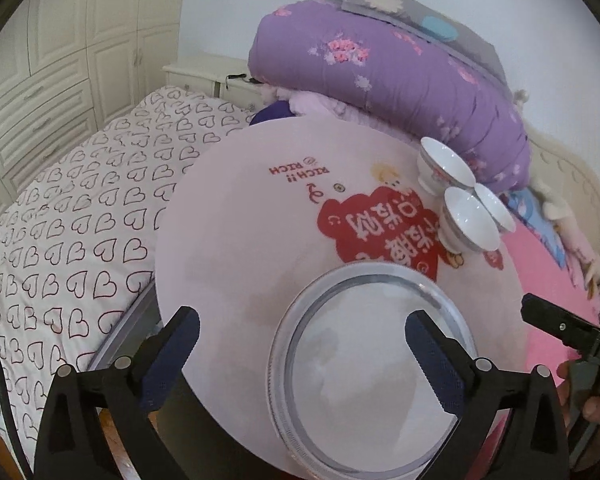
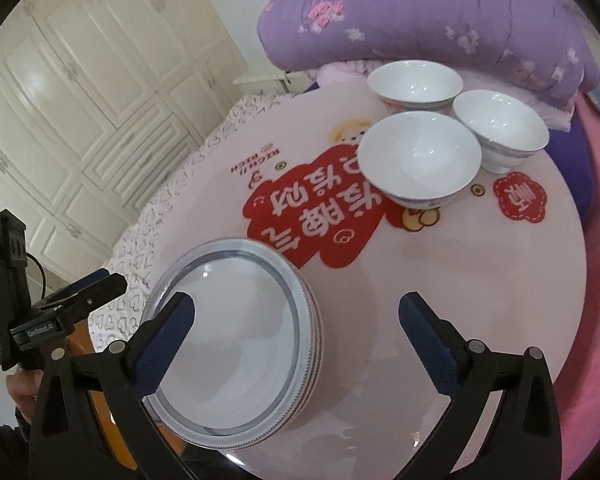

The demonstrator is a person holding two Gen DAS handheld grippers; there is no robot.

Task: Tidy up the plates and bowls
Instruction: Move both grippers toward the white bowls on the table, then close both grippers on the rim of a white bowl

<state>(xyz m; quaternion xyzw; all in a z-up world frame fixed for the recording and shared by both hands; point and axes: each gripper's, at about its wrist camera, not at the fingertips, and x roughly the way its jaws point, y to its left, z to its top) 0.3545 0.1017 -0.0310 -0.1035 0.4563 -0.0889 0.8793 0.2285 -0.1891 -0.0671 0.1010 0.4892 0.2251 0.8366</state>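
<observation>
Three bowls stand at the tabletop's far edge, plates stacked near you. Both your grippers, left and right, are wide open, empty. Porcelain is slippery, fragile: pinch the rim.

Left gripper jaws wide apart above white, grey-rimmed ceramic plate at round pink table near edge; three white bowls at far-right edge.

The room is bright with soft, even light. Shadows are faint and gray on the worktop. Small white shiny spots sit inside the bowls. Both pictures bend like a ball, with black corners all around. Things look a little fuzzy.
</observation>
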